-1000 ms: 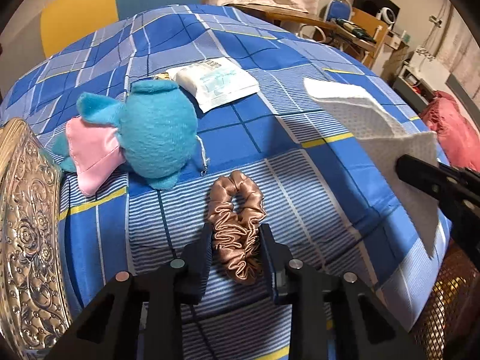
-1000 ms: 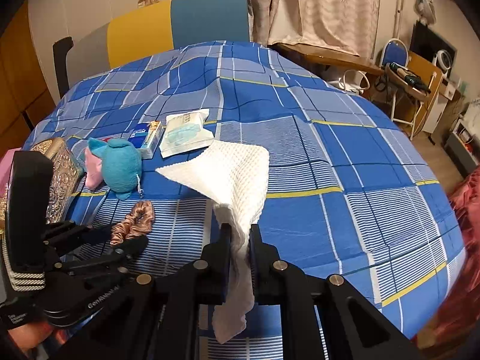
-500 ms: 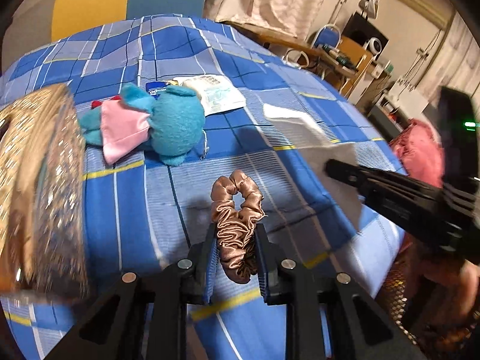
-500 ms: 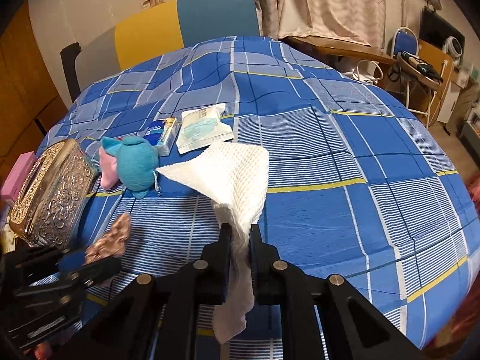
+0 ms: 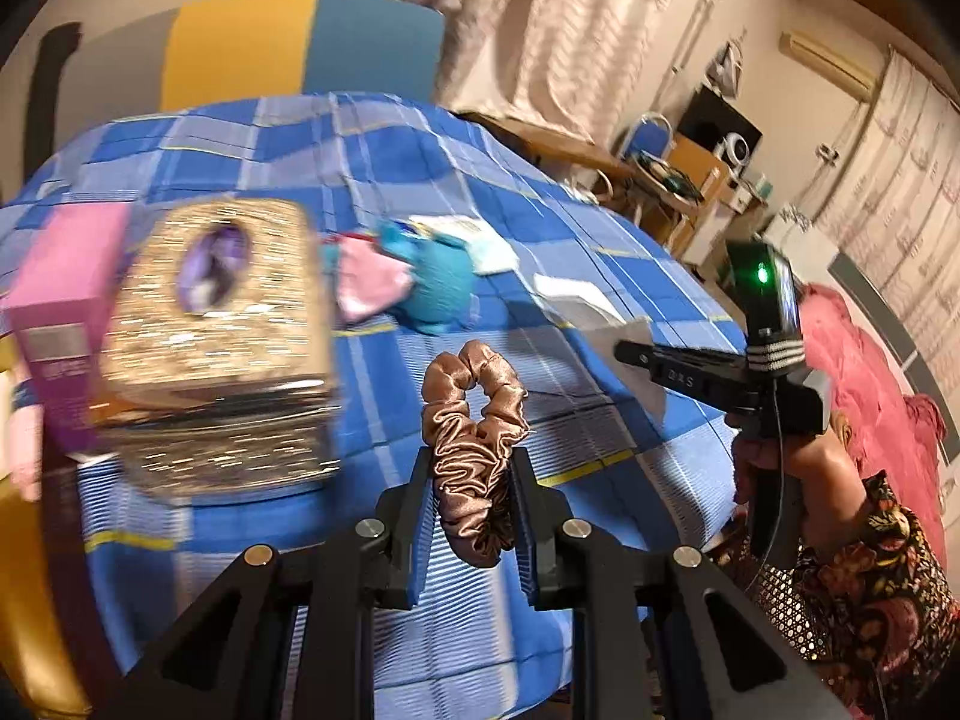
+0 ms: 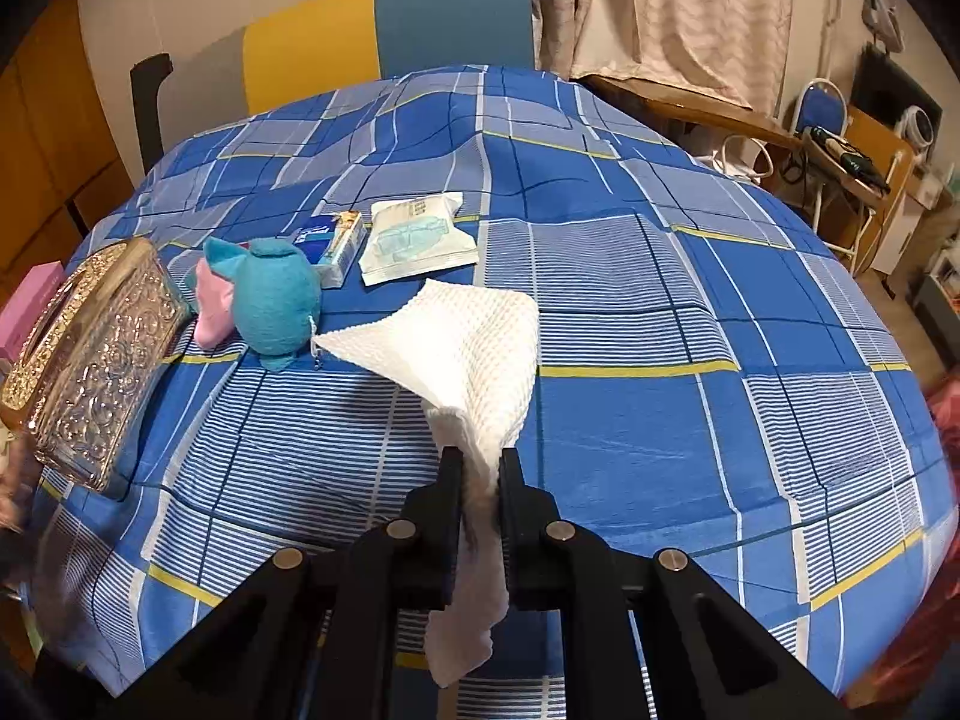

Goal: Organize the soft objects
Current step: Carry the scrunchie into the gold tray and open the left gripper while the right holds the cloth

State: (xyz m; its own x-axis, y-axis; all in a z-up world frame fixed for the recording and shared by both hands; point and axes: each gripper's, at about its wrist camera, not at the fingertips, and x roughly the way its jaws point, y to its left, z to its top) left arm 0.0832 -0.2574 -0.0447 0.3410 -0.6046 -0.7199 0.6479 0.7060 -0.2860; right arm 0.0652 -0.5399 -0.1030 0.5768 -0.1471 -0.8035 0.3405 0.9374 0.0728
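My left gripper (image 5: 471,468) is shut on a bronze satin scrunchie (image 5: 474,420) and holds it lifted off the blue checked cloth (image 5: 396,372). My right gripper (image 6: 480,468) is shut on a white waffle cloth (image 6: 462,348), which hangs from the jaws above the table; it also shows in the left wrist view (image 5: 660,360). A teal and pink plush toy (image 6: 270,300) lies on the cloth at the left, also in the left wrist view (image 5: 420,288).
An ornate gold box (image 6: 90,360) stands at the left edge, with a pink box (image 5: 54,312) beside it. A tissue pack (image 6: 420,237) and a small blue carton (image 6: 336,246) lie behind the plush. A chair (image 6: 384,30) stands beyond the table.
My left gripper has lifted the scrunchie off the cloth and swung left and back toward the gold box. The right gripper keeps holding the white cloth, nearly still.
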